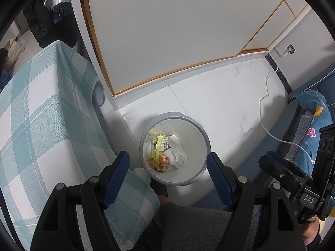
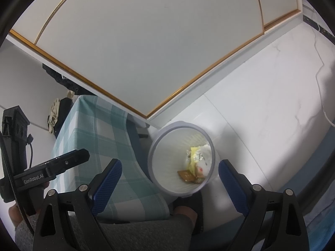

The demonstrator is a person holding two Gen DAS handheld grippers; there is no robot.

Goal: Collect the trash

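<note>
Grey-rimmed trash bin (image 1: 174, 146) stands on the floor beside the checked-cloth worktop (image 1: 41, 125), holding white tissue (image 1: 177, 150) and yellow wrapper (image 1: 159, 146). Left claw (image 1: 168, 163) and right claw (image 2: 168, 173) both hang above it, spread wide, nothing between the pads. Next pick likely: approach straight down, centre on one piece, avoid the rim.
</note>
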